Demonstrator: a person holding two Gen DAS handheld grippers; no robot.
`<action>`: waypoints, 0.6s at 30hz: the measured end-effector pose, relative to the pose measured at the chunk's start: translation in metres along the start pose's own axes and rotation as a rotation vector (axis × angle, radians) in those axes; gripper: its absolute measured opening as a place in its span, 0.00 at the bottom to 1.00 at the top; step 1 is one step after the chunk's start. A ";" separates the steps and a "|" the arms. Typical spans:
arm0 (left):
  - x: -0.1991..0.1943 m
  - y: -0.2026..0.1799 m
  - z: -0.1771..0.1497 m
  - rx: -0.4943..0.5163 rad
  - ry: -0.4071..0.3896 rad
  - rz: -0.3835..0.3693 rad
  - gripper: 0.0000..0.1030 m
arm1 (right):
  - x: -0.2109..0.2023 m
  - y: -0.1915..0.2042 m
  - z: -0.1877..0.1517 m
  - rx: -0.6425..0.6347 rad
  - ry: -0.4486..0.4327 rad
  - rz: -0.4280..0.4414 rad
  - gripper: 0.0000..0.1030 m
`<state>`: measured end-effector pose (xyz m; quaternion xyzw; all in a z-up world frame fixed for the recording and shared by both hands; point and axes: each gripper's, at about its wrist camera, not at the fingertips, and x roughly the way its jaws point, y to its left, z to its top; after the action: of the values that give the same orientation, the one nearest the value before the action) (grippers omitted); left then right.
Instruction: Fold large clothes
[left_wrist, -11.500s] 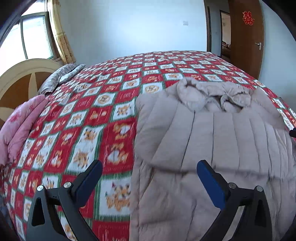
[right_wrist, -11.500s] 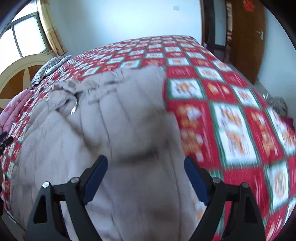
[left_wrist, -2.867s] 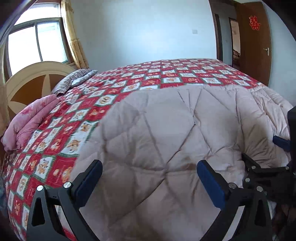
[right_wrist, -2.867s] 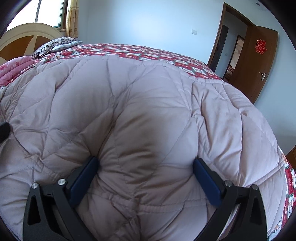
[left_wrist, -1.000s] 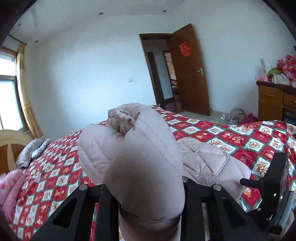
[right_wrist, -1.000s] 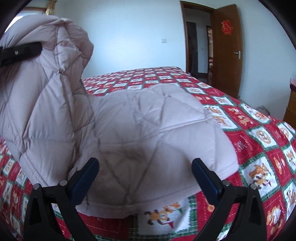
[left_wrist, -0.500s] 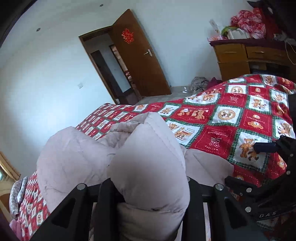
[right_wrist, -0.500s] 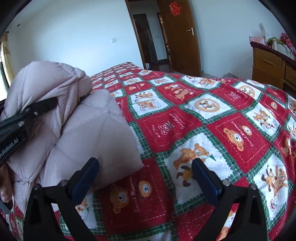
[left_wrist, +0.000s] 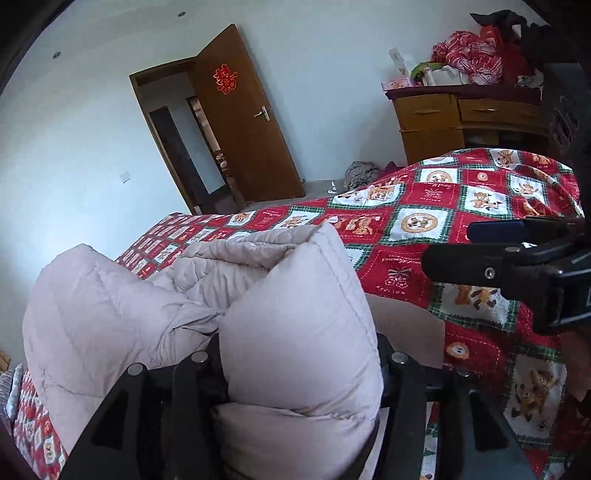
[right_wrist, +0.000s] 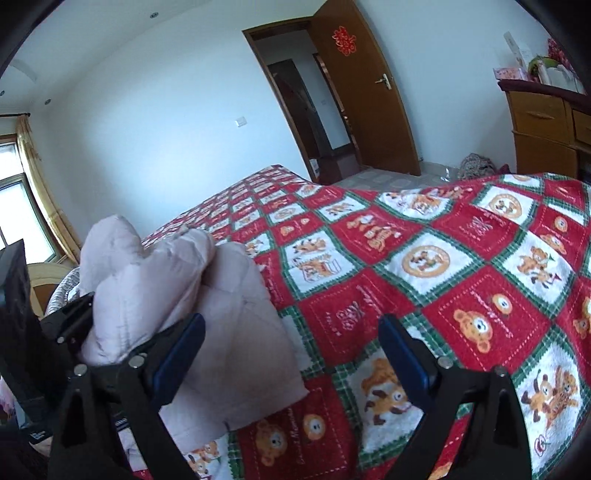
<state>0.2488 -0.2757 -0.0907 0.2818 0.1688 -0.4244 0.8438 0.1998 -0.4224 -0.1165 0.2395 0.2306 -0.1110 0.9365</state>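
A pale pink quilted down coat (left_wrist: 299, 325) is bunched up and lifted off the bed. My left gripper (left_wrist: 299, 373) is shut on a thick fold of it, which fills the space between the jaws. The coat also shows in the right wrist view (right_wrist: 147, 280), hanging at the left with its lower part on the quilt. My right gripper (right_wrist: 291, 343) is open and empty, over the bed to the right of the coat. It shows side-on in the left wrist view (left_wrist: 517, 254).
The bed carries a red, white and green bear-pattern quilt (right_wrist: 424, 266). A brown door (left_wrist: 243, 122) stands open at the back. A wooden dresser (left_wrist: 465, 118) with piled items stands at the right. A window with curtain (right_wrist: 22, 206) is at the far left.
My left gripper has closed on the coat and lifted it, swinging toward the door side. My right gripper has come off the coat and now faces bare quilt.
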 end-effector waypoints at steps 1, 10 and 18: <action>-0.001 0.001 0.000 -0.006 -0.003 -0.005 0.53 | 0.001 0.004 0.001 -0.018 0.001 -0.013 0.94; -0.010 0.010 0.015 -0.054 -0.044 -0.017 0.68 | 0.006 -0.015 -0.020 0.035 0.046 -0.125 0.94; -0.031 0.023 0.046 -0.111 -0.093 0.016 0.71 | 0.006 0.004 -0.059 -0.097 0.070 -0.192 0.95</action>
<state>0.2517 -0.2741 -0.0310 0.2160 0.1504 -0.4202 0.8684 0.1840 -0.3904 -0.1636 0.1745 0.2902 -0.1804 0.9235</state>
